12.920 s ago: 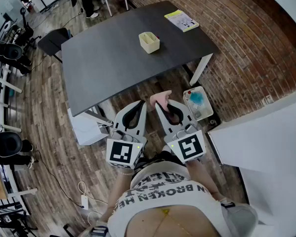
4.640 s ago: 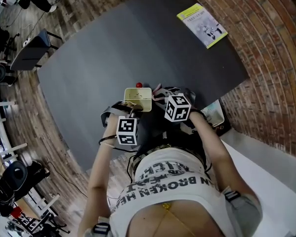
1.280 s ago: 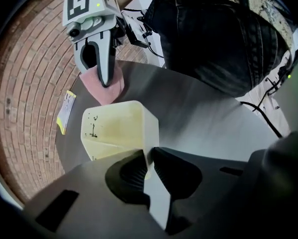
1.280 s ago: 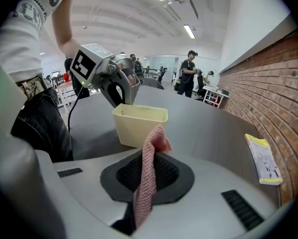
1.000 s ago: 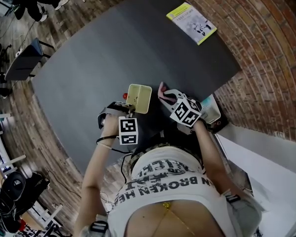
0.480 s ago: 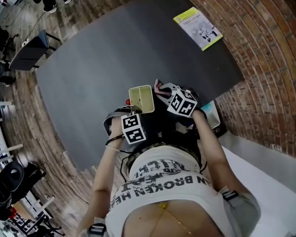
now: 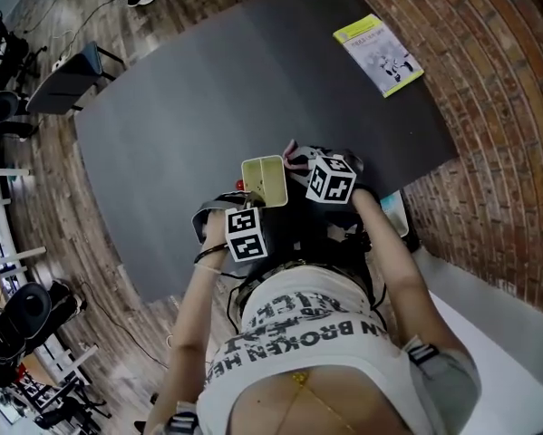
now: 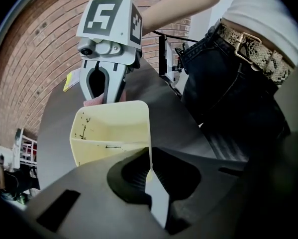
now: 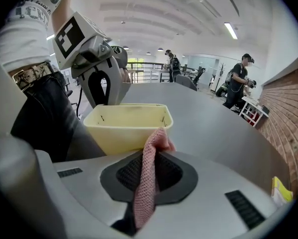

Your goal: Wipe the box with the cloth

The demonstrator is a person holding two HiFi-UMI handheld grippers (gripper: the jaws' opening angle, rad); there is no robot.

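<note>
The left claw (image 8: 149, 182) clamps the yellow box (image 8: 109, 133) by its wall, steadying it, while the right claw (image 9: 149, 173) pinches the pink cloth (image 9: 145, 195) just beside it, ready for wiping.

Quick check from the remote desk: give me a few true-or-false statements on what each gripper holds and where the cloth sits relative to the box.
1. The left gripper is shut on a wall of the yellow box. True.
2. The right gripper is empty. False: its jaws clamp the pink cloth.
3. The cloth lies down inside the box. False: it sticks up from the jaws outside the box, by an outer wall.
4. A yellow-green booklet lies near a far corner of the table. True.
</note>
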